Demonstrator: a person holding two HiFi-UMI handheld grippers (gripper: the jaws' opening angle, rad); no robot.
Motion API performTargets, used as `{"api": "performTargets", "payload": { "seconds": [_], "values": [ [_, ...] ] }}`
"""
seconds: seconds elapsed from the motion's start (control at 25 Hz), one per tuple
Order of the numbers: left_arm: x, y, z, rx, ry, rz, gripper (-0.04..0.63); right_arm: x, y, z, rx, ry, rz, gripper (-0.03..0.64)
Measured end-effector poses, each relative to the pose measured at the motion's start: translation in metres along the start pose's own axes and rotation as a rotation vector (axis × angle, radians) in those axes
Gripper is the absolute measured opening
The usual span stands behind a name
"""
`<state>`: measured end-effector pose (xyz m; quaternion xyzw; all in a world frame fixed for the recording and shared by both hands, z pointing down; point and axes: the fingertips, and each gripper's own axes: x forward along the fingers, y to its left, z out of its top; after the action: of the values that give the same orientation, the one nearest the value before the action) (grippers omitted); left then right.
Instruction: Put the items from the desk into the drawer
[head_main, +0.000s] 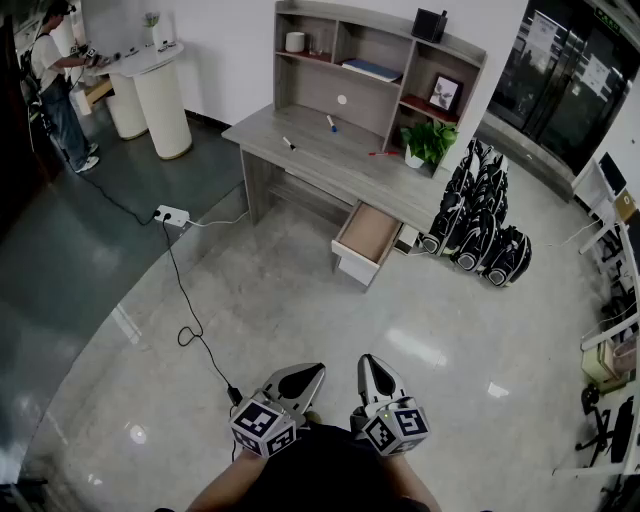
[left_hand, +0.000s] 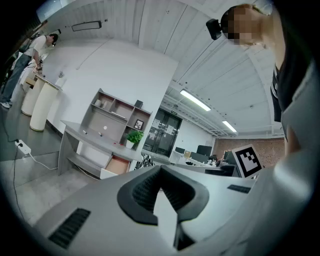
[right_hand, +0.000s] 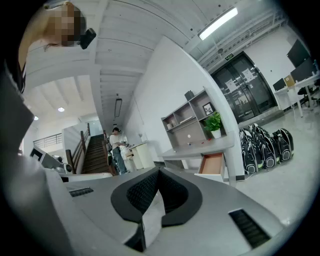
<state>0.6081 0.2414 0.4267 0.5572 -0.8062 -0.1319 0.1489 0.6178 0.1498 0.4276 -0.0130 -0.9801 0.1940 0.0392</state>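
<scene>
Progress: nothing stowed yet; thin red pen (head_main: 382, 153) and small blue-tipped marker (head_main: 331, 124) lie on the grey wooden desk (head_main: 320, 160).
Drawer: pulled-out brown-floored drawer (head_main: 368, 235), apparently empty.
Tools: left gripper (head_main: 298, 382) and right gripper (head_main: 380, 380) closed, empty, well apart from the desk.

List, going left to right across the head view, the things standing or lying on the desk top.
small white and black item → blue-tipped item → red pen → potted plant

The grey desk (head_main: 320, 168) bears a potted plant (head_main: 428, 142). A red pen (head_main: 382, 153) lies beside the plant, with a blue-tipped item (head_main: 331, 124) and a small pale item (head_main: 289, 144) farther from it.
</scene>
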Motion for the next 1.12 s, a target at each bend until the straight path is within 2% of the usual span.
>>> {"api": "performTargets", "payload": {
  "seconds": [0.36,0.52,0.88,1.0,1.12],
  "values": [
    [0.0,0.006,0.002,-0.006,0.006,0.015,0.023,0.012,-0.004,-0.003,0.07,0.013,-0.014,-0.008],
    [0.012,0.023,0.009,0.002,-0.011,0.029,0.023,0.033,-0.006,0.002,0.031,0.003,-0.001,-0.008],
    [0.059,0.089,0.039,-0.01,0.0,0.037,0.023,0.118,-0.011,0.007,0.0,0.04,0.038,-0.009],
    [0.078,0.117,0.053,-0.041,0.001,0.028,0.023,0.154,-0.019,0.011,0.028,0.059,0.035,-0.009],
    [0.096,0.147,0.074,-0.041,0.001,0.033,0.023,0.19,-0.023,0.017,0.055,0.076,0.035,-0.009]
  ]
}}
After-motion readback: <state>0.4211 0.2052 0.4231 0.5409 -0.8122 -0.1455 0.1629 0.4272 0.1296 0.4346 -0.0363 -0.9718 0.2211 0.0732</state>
